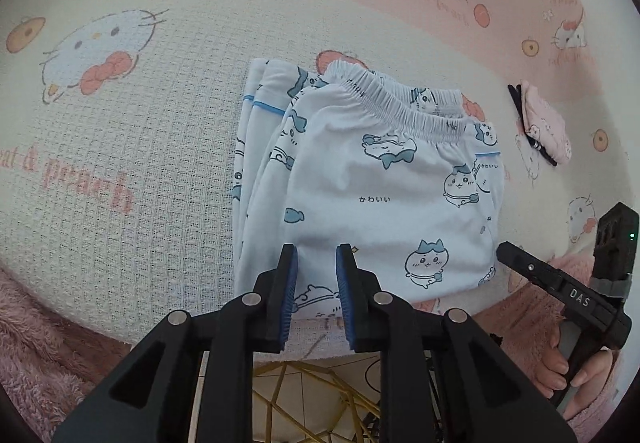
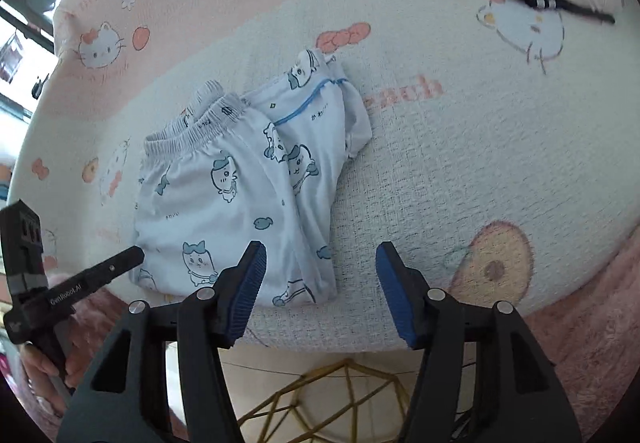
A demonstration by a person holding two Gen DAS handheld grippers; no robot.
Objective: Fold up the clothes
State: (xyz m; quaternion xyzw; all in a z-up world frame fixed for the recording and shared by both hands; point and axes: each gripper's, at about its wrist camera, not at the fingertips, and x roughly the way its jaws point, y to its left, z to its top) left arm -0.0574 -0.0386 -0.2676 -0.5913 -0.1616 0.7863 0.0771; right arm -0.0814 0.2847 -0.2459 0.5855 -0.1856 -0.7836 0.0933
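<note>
Light blue pyjama trousers (image 1: 380, 183) with cartoon prints lie folded on the table, elastic waistband at the far side, the blue-piped leg layers stacked along the left edge. My left gripper (image 1: 317, 255) hovers over their near edge, open with a narrow gap; the cloth lies flat beneath and is not pinched. In the right wrist view the same trousers (image 2: 224, 203) lie left of centre. My right gripper (image 2: 320, 249) stands wide open above their near right corner, holding nothing. One finger of the right gripper (image 1: 520, 263) shows beside the trousers' right edge.
A pink and white cat-print cloth (image 1: 120, 147) covers the table. A small folded pink garment (image 1: 546, 123) with a black clip lies at the far right. Fluffy pink sleeves flank the table's near edge (image 2: 320, 343); a gold wire frame (image 2: 320, 395) shows below.
</note>
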